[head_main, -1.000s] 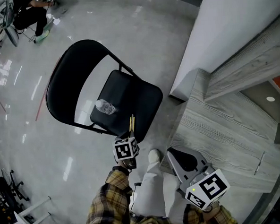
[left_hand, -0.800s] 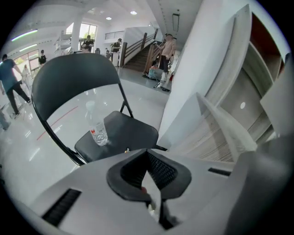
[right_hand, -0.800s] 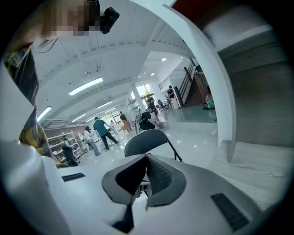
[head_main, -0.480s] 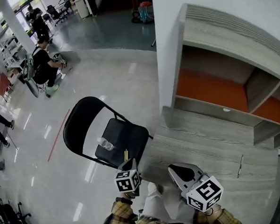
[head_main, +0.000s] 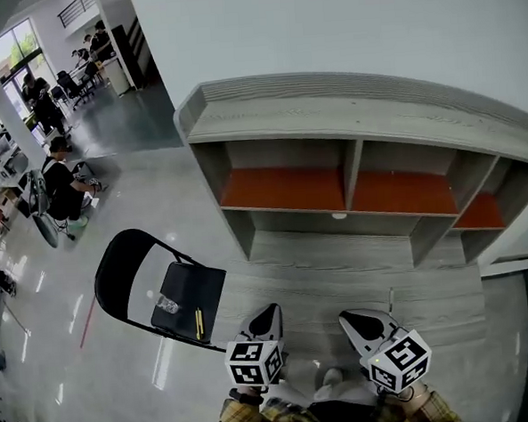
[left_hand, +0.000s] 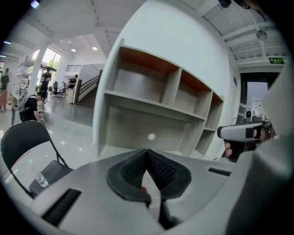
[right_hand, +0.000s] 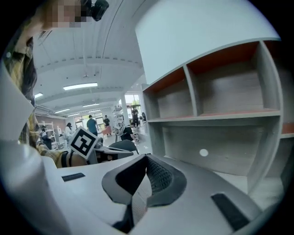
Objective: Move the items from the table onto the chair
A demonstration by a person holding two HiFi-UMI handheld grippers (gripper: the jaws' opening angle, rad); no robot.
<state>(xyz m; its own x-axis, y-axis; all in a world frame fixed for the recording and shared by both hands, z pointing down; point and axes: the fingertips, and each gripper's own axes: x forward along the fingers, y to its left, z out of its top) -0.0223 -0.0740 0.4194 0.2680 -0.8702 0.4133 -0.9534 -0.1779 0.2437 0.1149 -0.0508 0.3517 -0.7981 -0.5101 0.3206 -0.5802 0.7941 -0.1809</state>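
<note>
Two tongs, left (head_main: pixel 272 312) and right (head_main: pixel 349 320), both closed tight over grey desk (head_main: pixel 339 263). One clear plastic bottle (head_main: pixel 169 303), one thin yellow stick (head_main: pixel 199 323) on black folding chair (head_main: pixel 125 268).

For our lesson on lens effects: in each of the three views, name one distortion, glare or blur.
Head view: the shelf unit bows into a curve; the glossy floor carries glare streaks. Left gripper view: black vignette in the corners, shelf unit leaning. Right gripper view: same fisheye bowing, and the ceiling lights burn white.
</note>
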